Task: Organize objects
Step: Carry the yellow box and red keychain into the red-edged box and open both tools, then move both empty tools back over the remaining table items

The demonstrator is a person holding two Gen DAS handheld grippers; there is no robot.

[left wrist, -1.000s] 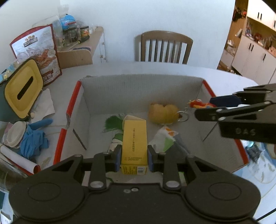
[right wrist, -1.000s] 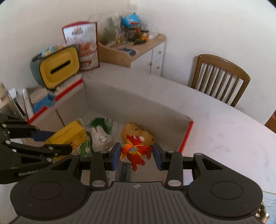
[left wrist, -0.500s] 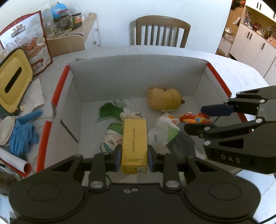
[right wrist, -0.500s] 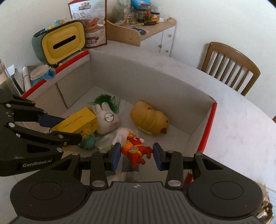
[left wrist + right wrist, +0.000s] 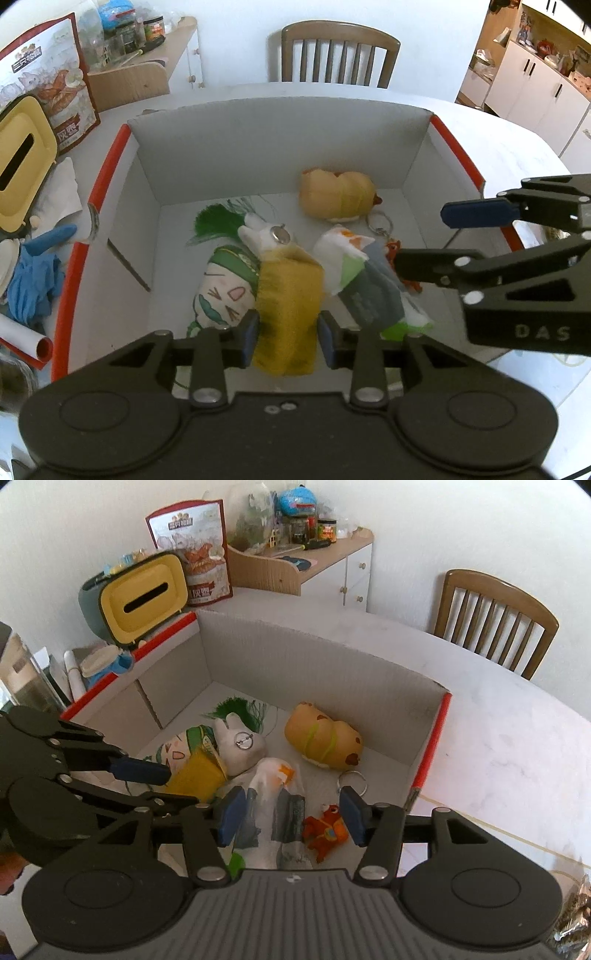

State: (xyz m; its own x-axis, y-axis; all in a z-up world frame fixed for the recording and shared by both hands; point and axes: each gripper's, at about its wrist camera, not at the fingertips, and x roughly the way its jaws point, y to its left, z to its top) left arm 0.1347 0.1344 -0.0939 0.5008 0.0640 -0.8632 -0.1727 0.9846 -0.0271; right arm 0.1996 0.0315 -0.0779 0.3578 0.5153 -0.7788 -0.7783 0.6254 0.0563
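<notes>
Done: red toy (image 5: 327,831) lies on the box (image 5: 280,147) floor among plush toys, lower centre of the right view.
Left: yellow carton (image 5: 286,314) not yet set down; gloves (image 5: 31,280) lie outside, left edge.
Left gripper (image 5: 286,334): clenched on the carton, low inside the box.
Right gripper (image 5: 290,812): released, fingers spread above the red toy.

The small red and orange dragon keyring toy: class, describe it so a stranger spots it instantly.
Start at the grey cardboard box with red rims on the table. On its floor, between the right gripper fingers, lies the red dragon toy, the only red figure, trailing a metal ring.
</notes>
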